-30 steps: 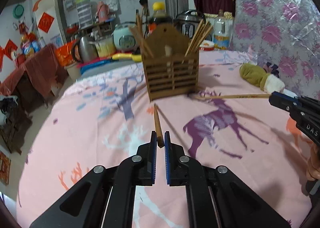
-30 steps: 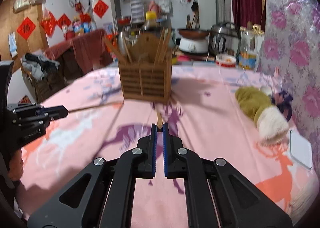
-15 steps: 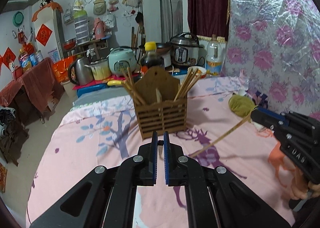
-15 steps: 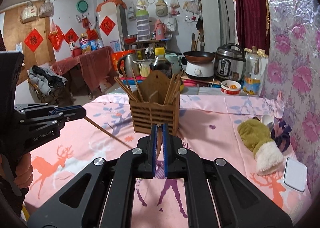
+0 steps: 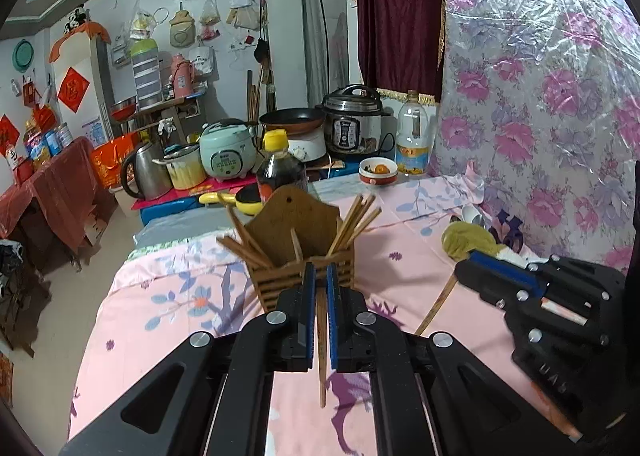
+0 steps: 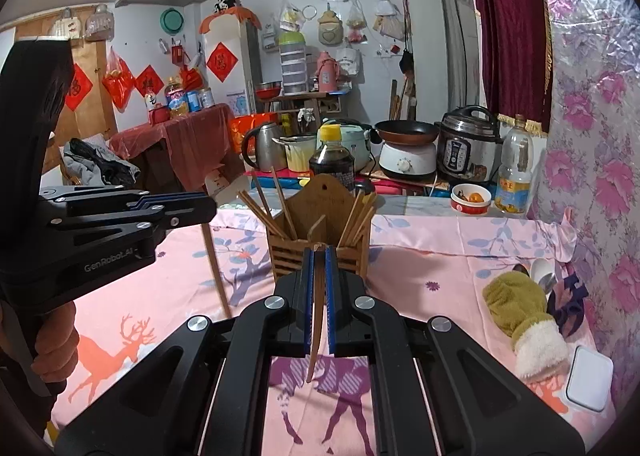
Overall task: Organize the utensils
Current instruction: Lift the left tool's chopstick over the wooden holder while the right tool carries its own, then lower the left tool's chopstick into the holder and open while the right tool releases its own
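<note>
A slatted wooden chopstick holder (image 5: 280, 234) stands on the pink deer-print tablecloth (image 5: 168, 320) with several chopsticks in its left and right compartments. My left gripper (image 5: 318, 276) is shut on a brown chopstick (image 5: 321, 340) that hangs down between its fingers, just in front of the holder. In the right wrist view my right gripper (image 6: 318, 256) is shut on another chopstick (image 6: 316, 332), also hanging tip down before the holder (image 6: 320, 211). Each gripper shows in the other's view: the right gripper (image 5: 466, 272) at right, the left gripper (image 6: 208, 207) at left with its chopstick (image 6: 216, 268).
An olive mitten (image 6: 516, 308), a white box (image 6: 590, 380) and spoons lie on the table's right side by the flowered wall. A soy sauce bottle (image 6: 331, 159), small bowl (image 6: 470, 197), oil bottle and cookers stand behind the holder. The table's edge drops off at left.
Both grippers have risen off the tablecloth with their chopsticks, which have swung from lying nearly flat to hanging tip down. The holder now appears lower and nearer in both views.
</note>
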A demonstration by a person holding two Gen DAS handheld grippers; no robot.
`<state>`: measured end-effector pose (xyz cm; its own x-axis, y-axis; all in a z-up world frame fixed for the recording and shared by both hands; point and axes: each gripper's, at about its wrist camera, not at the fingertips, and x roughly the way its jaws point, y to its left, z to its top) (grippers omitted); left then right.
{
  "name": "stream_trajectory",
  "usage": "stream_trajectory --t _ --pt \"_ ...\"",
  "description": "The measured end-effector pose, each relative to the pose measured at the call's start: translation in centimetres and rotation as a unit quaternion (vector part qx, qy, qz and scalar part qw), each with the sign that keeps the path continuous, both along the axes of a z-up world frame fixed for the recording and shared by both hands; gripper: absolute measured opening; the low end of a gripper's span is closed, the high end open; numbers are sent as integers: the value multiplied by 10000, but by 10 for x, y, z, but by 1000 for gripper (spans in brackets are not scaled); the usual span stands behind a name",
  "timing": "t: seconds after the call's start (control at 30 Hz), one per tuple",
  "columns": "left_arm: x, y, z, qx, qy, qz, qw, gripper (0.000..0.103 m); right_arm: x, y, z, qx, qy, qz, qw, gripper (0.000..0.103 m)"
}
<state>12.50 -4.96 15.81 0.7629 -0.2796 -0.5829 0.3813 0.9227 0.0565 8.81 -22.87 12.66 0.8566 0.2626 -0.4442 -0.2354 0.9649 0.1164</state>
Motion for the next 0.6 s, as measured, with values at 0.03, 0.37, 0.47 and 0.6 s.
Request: stream_trajectory --t 0.03,0.37,0.47,0.6 --pt "5 -3 4 -1 -18 -4 10000 6 5 1 2 4 -4 -3 10000 6" --pt "57 -7 70 -394 -697 283 9964 6 54 -7 56 483 -722 -305 9957 6" --pt "71 -2 83 -555 -959 471 9927 6 65 -6 65 650 -1071 -533 9907 6" --pt "86 -1 83 -583 -1257 764 9874 6 88 -1 60 663 -1333 -909 9847 6"
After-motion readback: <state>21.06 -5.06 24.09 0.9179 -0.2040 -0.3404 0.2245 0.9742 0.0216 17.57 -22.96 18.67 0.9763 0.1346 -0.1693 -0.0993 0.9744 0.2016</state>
